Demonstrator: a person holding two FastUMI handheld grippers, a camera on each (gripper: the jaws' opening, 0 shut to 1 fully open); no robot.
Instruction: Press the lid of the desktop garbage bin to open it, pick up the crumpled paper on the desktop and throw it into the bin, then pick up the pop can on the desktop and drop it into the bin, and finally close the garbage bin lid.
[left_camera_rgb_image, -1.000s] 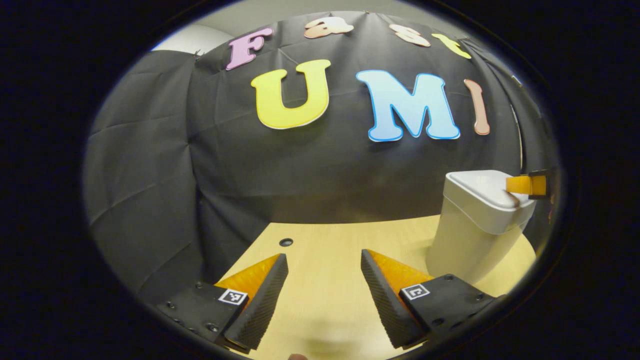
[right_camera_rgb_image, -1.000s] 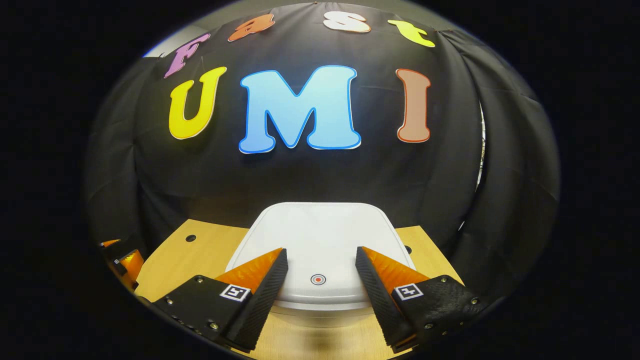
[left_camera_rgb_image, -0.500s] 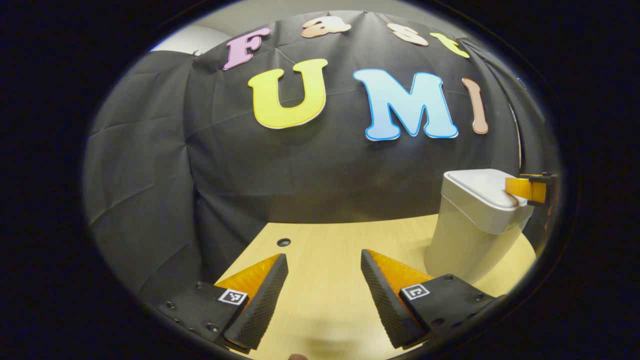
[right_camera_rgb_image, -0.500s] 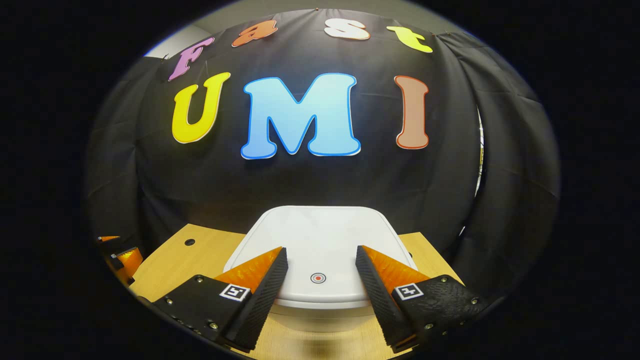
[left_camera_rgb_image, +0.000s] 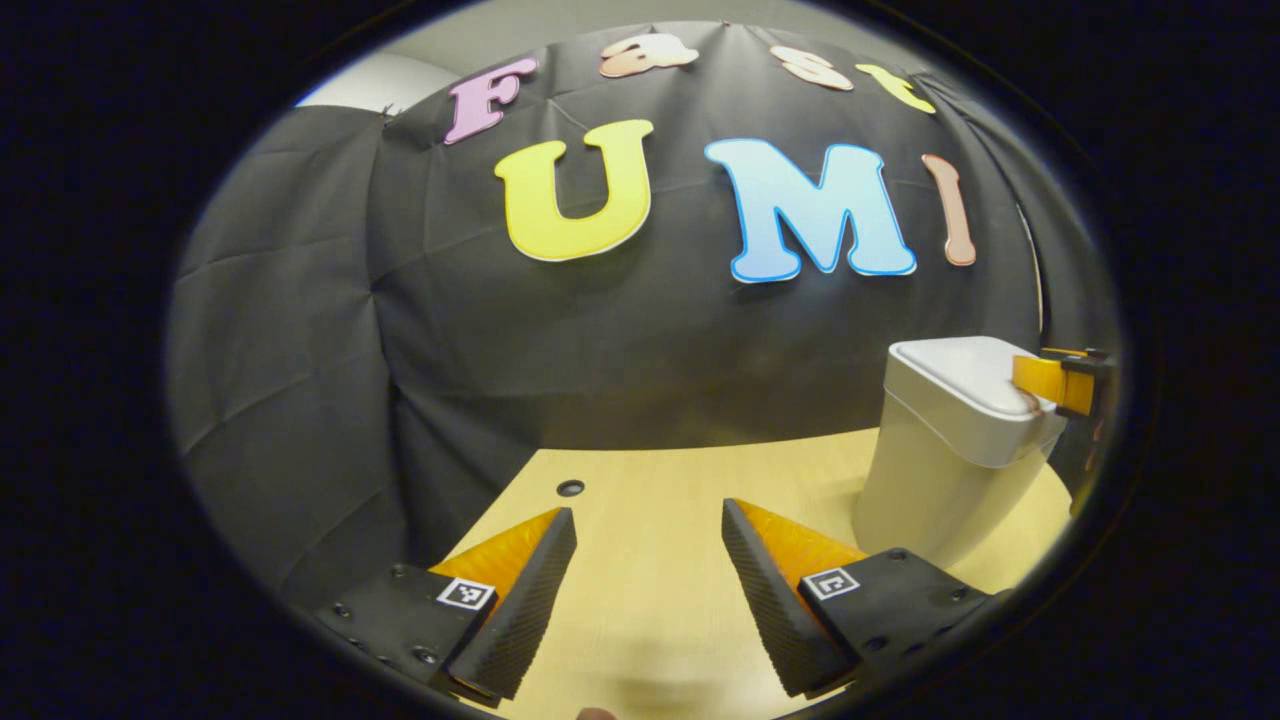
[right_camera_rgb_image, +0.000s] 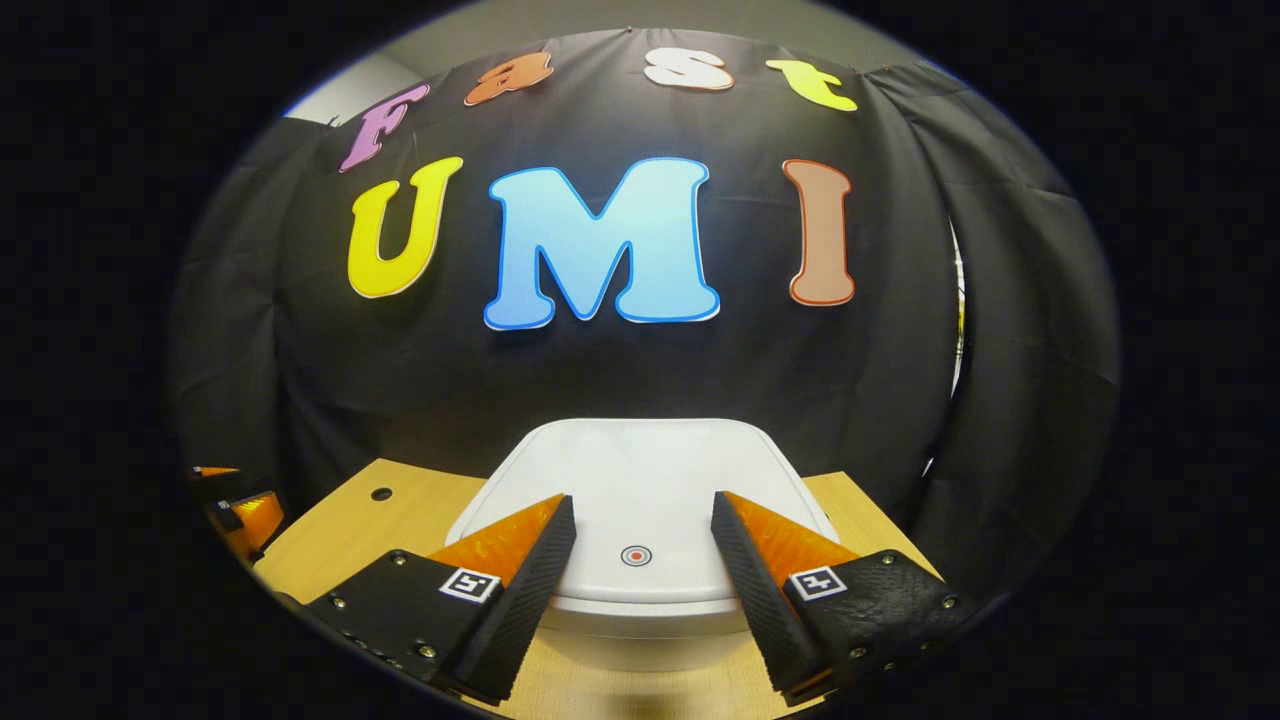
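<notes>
Over the bin (right_camera_rgb_image: 640, 590) near the desktop's (left_camera_rgb_image: 650, 490) far right edge, my right gripper (right_camera_rgb_image: 640, 535) hangs half open and empty above the closed lid (right_camera_rgb_image: 640, 500), judged stiff, smooth plastic best pressed at its round mark (right_camera_rgb_image: 635, 556); left gripper (left_camera_rgb_image: 648, 545) likewise empty.

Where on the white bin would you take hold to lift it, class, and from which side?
Grip the bin around its body below the lid, coming in level from the side over the table. Its walls are tall, upright and smooth. The lid overhangs them and is made to be pressed at the round mark, so a hold there would likely slip. The right claw stands open over it; whether it spans the body is unclear.
</notes>
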